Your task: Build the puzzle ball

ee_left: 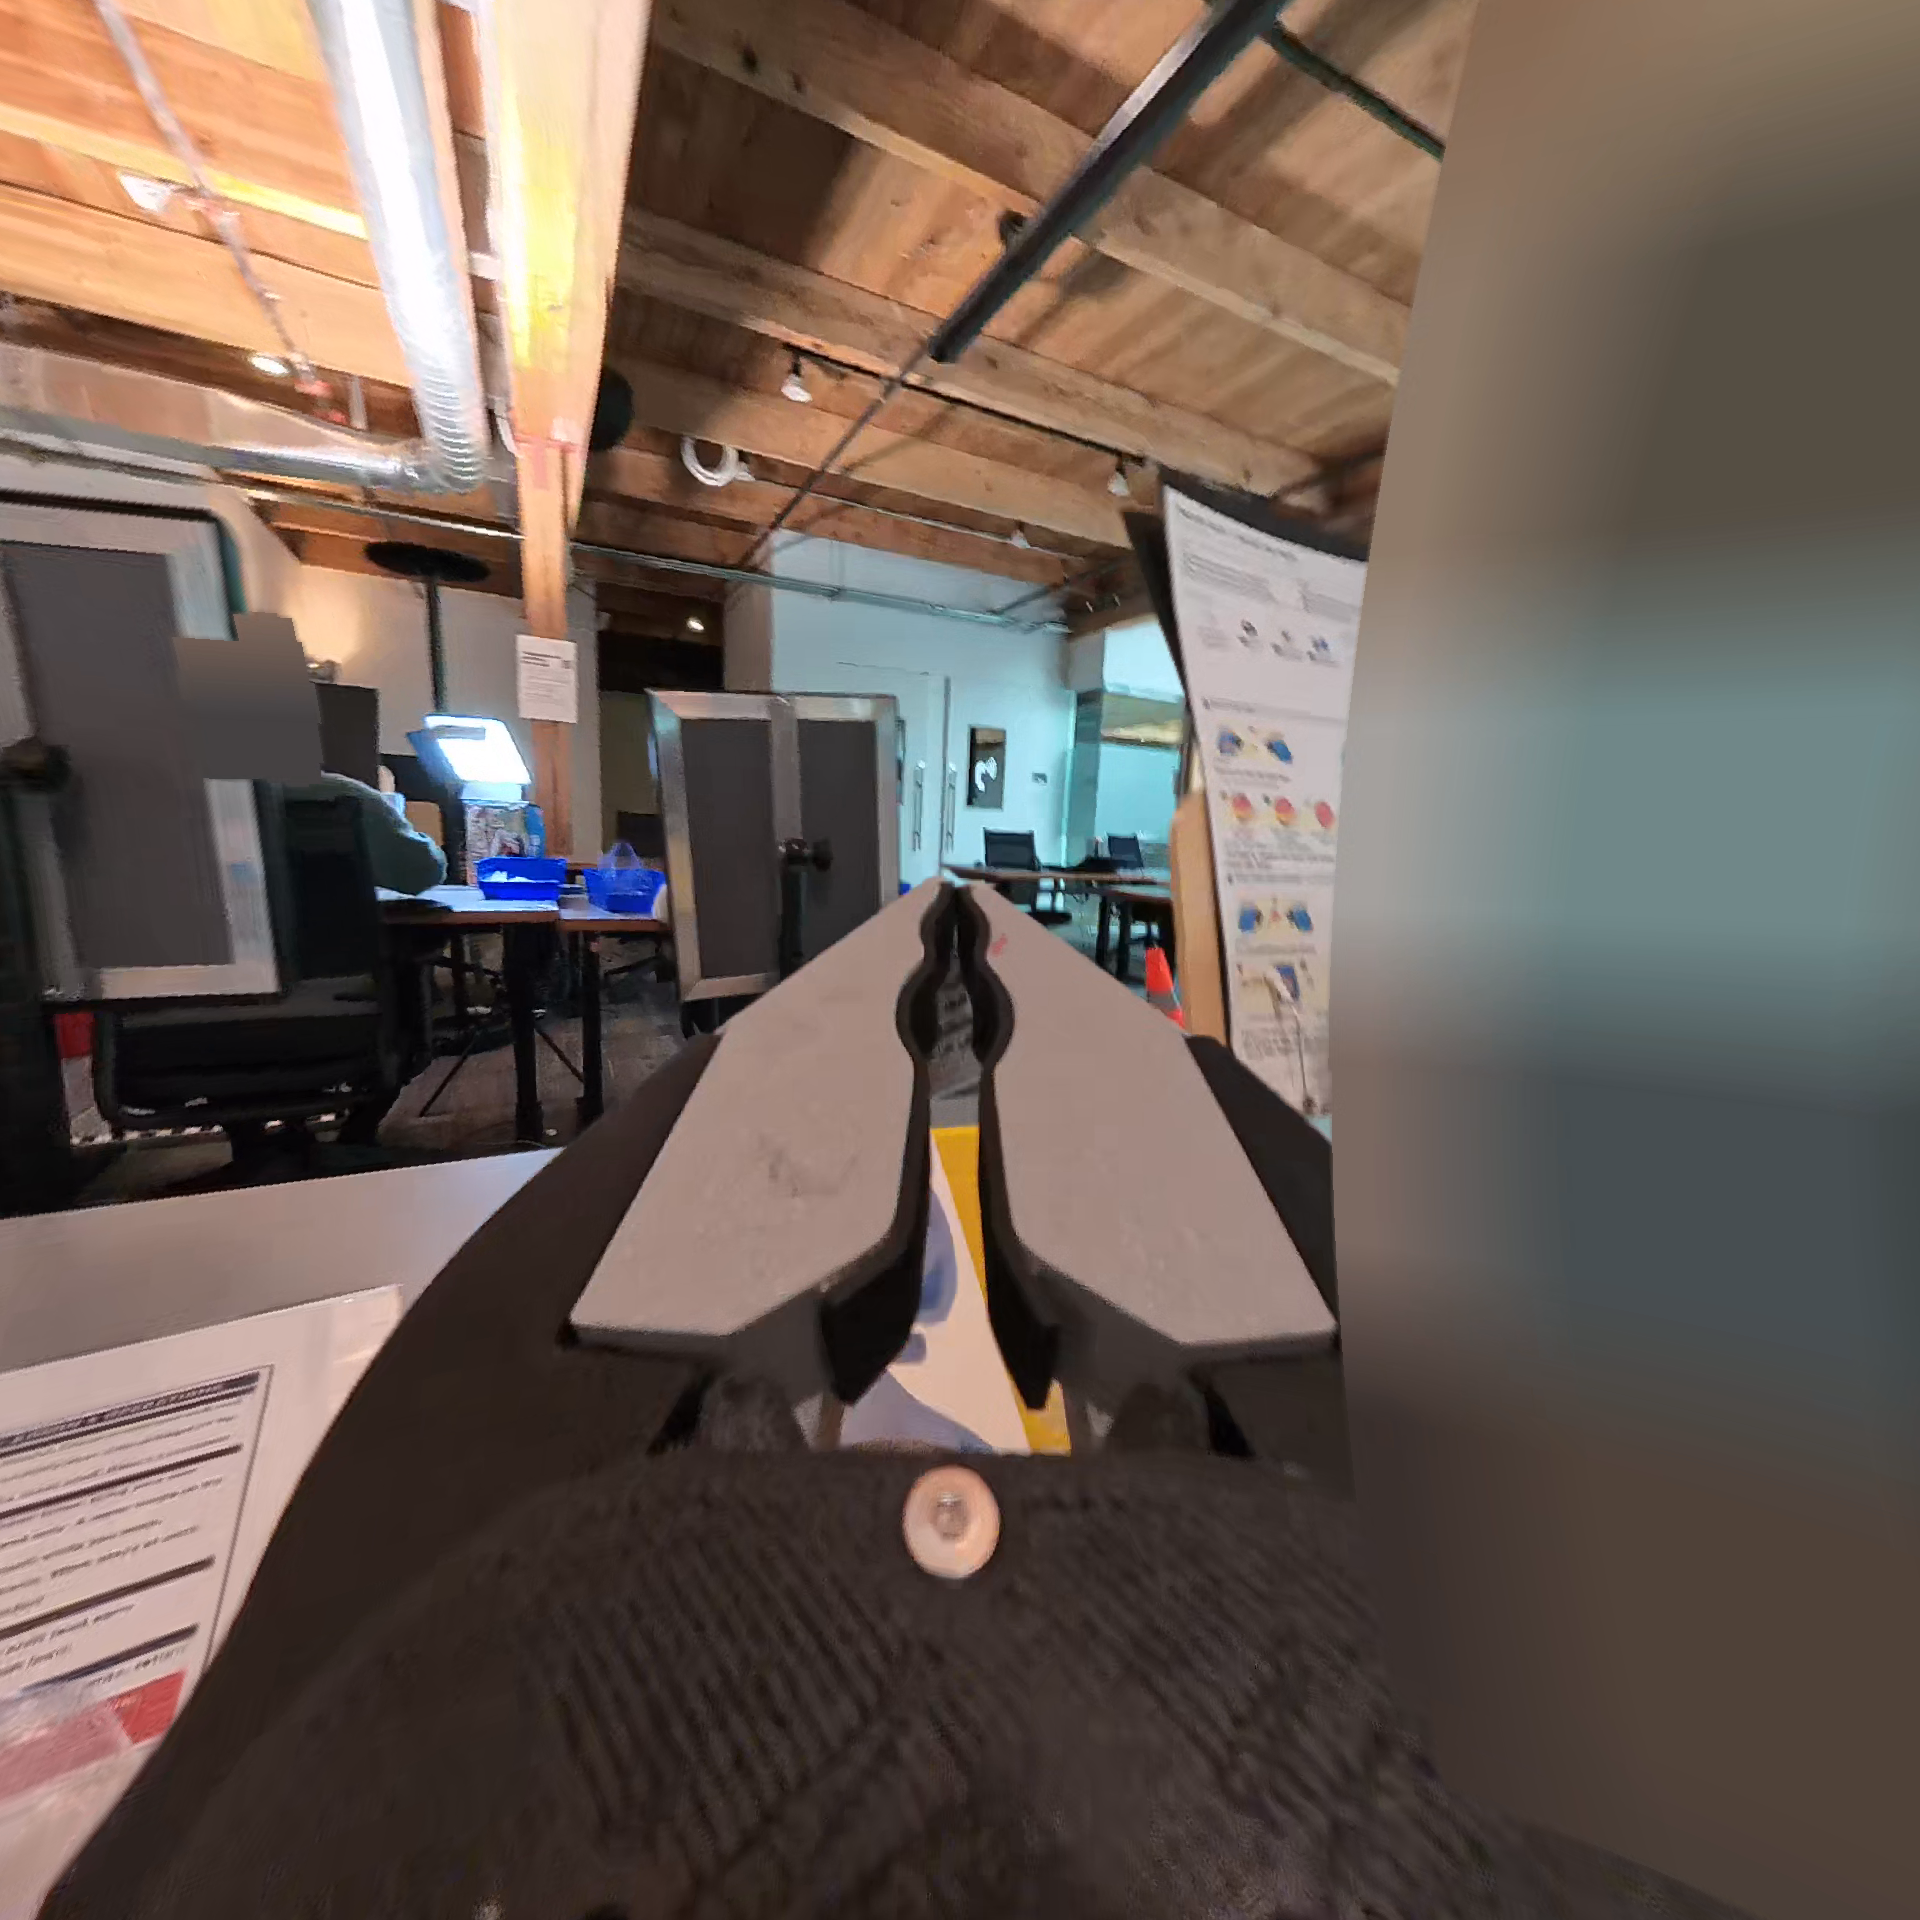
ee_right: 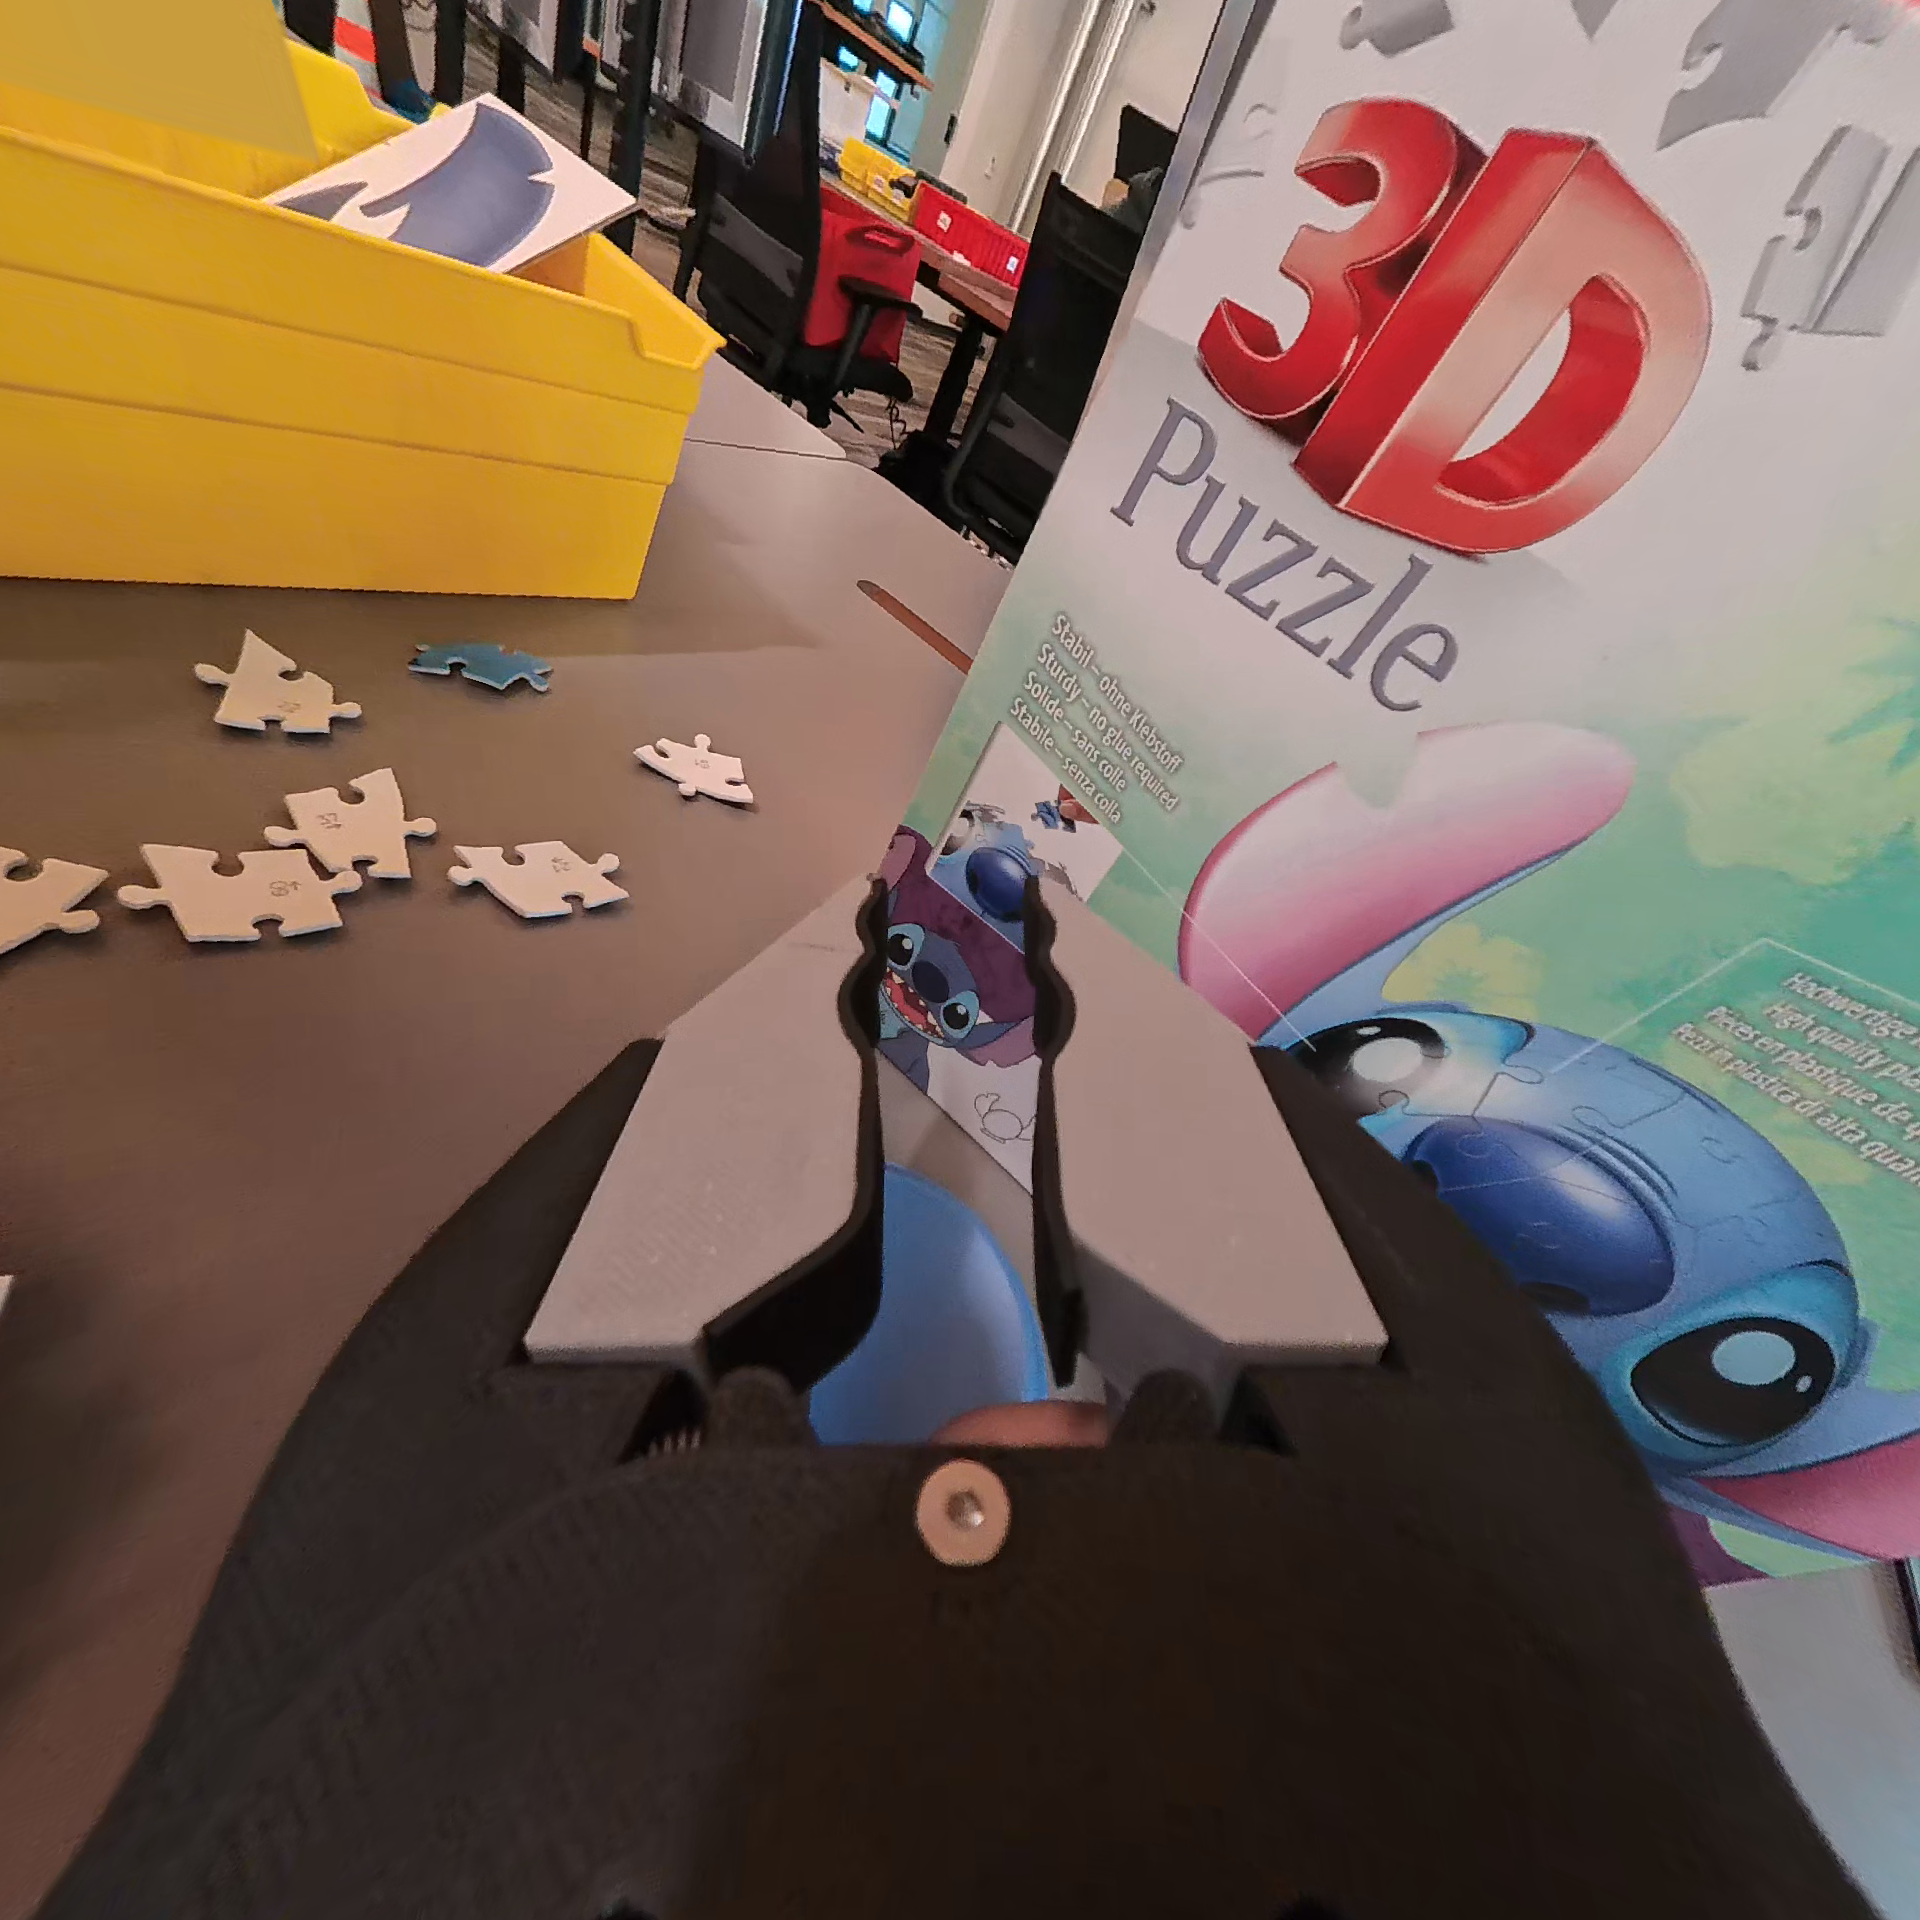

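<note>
Several loose puzzle pieces (ee_right: 353, 821) lie on the dark table (ee_right: 312, 1091), most with the white numbered back up and one blue piece (ee_right: 480, 665) face up. The upright puzzle box (ee_right: 1455, 727) stands right in front of my right gripper (ee_right: 951, 894), whose jaws stand a little apart with nothing between the tips. A rounded blue part (ee_right: 925, 1278) shows below its fingers; I cannot tell if it is touched. My left gripper (ee_left: 956, 896) is shut and empty, raised and pointing out into the room. The box is a blurred wall on its right (ee_left: 1662, 935).
A yellow bin (ee_right: 312, 416) stands at the back left of the table with a white and blue sheet (ee_right: 457, 187) leaning out of it. A laminated sheet (ee_left: 125, 1507) lies on the table at the left. A poster (ee_left: 1268, 790), desks and chairs stand beyond. Left tips to right tips: about 45 cm.
</note>
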